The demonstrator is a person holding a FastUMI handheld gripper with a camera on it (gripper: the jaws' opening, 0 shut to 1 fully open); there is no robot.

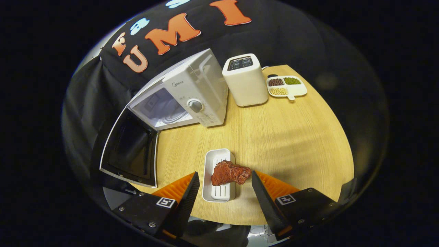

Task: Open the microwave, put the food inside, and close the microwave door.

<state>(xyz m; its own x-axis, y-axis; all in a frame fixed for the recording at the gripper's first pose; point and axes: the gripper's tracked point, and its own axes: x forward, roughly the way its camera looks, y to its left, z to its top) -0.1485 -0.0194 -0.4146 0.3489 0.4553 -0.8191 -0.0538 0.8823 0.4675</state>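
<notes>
A: Why is the white box-shaped microwave [192, 99] standing with its dark-glassed door [132, 151] swung wide toward us?

B: I'd say the opening step is done; the cavity with its glass turntable is exposed, ready to take the food

A: And the food itself?

B: The reddish-brown chunk of cooked meat [229, 172] lies across a small white ribbed rectangular tray [214, 192], one end hanging over the tray's rim, on the pale wooden tabletop [291, 137]. It sits between and just ahead of the tongs [225, 183]

A: Are the tongs on it?

B: No, they're spread wide, one finger on each side of the tray, touching nothing. That straddle looks like a line-up for pinching the meat, or tray and all

A: What's beyond?

B: A white two-slot toaster [244, 80] just beside the microwave, and next to it a white divided dish of beans and grains [286, 86], well apart from the meat and not in the way
</notes>
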